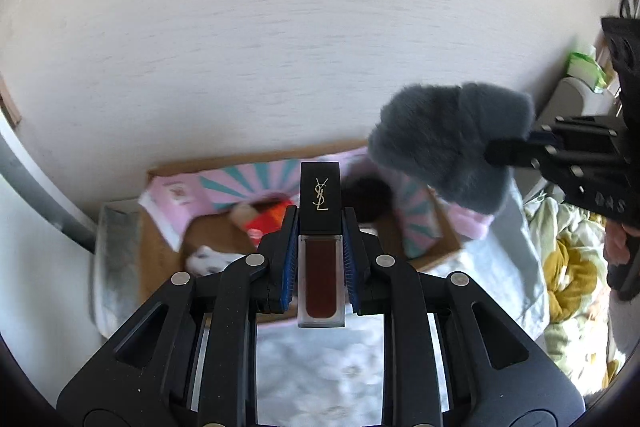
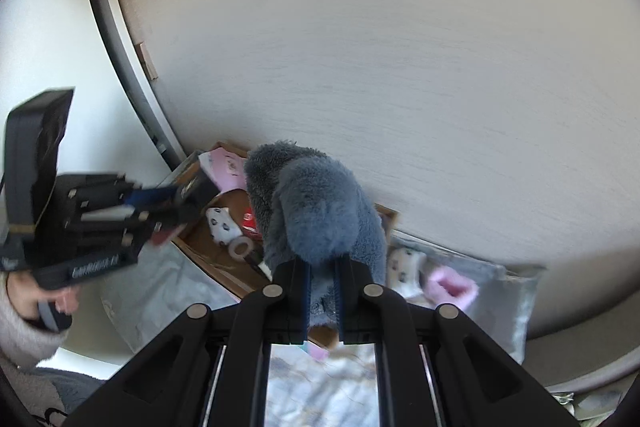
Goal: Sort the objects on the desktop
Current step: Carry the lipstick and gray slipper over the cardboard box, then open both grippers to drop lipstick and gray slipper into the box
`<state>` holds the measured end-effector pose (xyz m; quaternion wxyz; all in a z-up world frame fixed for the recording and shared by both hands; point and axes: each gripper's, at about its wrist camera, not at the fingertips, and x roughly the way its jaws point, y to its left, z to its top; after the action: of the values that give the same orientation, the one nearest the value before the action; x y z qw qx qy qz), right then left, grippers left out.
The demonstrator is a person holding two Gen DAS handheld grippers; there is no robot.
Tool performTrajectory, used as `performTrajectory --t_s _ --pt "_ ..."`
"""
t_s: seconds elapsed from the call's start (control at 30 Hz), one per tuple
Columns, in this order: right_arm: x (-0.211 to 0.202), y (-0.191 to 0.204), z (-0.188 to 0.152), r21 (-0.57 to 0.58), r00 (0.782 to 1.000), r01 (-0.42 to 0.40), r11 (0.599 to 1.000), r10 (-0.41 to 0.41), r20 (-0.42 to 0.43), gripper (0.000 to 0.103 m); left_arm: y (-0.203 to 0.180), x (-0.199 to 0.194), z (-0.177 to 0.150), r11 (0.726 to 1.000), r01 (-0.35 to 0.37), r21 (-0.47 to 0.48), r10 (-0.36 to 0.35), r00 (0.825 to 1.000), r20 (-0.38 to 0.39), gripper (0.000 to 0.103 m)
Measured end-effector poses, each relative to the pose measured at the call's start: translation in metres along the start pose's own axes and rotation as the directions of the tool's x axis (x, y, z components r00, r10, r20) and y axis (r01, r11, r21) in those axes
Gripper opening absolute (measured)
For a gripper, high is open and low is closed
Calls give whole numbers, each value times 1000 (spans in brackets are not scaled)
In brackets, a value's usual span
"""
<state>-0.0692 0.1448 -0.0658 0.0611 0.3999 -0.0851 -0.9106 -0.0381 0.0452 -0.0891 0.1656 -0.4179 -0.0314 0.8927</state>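
Lip-gloss tube point(image 1: 321, 239), square-sided with a black cap bearing a gold monogram and dark red liquid in its clear body, sits clamped upright between the blue pads of the left gripper point(image 1: 320, 255), whose jaws are drawn in tight against the tube's sides. Across on the right, the right gripper point(image 2: 323, 291) has its jaws nearly together, pinching a fold of a fluffy grey fabric item point(image 2: 316, 211) (a slipper or plush, I cannot tell which) that bulges above the fingers. Both loads hang in the air above an open cardboard box point(image 1: 440, 247) resting on a pale quilted cover point(image 1: 492, 239). Inside the box lie a pink sunburst-patterned carton point(image 1: 240, 183), a red packet point(image 1: 266, 223), a white spotted sock point(image 2: 221, 223) and a roll of tape point(image 2: 241, 247); a pink fuzzy piece point(image 2: 452, 287) lies outside it, against the pale wall point(image 1: 300, 27) behind. Likely risks: the smooth tube could slide through the pads if the hand swings, and the soft fabric, held only by a small fold, could pull free or brush the tube since the two grippers are close together.
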Motion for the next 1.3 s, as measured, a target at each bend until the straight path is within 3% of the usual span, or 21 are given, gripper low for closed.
performTrajectory --t_s 0.23,0.5,1.1,1.27,1.3 --pt "52 27 12 30 998 -33 999 35 -49 9 54 24 8 1000 -16 17 17 998 -52 18" --pt "102 50 7 55 993 -48 997 54 -108 9 83 54 -2 1000 3 -1 -3 994 -112 18" --pt "122 66 12 110 990 -21 994 35 -134 9 99 67 -3 1000 8 17 -6 990 -138 18" --pt "134 62 14 153 986 -10 988 35 -161 20 103 73 -1 1000 3 -9 -4 986 -169 19" --pt "135 62 14 153 986 -2 988 27 -167 29 103 73 -1 1000 -4 -11 2 986 -168 27"
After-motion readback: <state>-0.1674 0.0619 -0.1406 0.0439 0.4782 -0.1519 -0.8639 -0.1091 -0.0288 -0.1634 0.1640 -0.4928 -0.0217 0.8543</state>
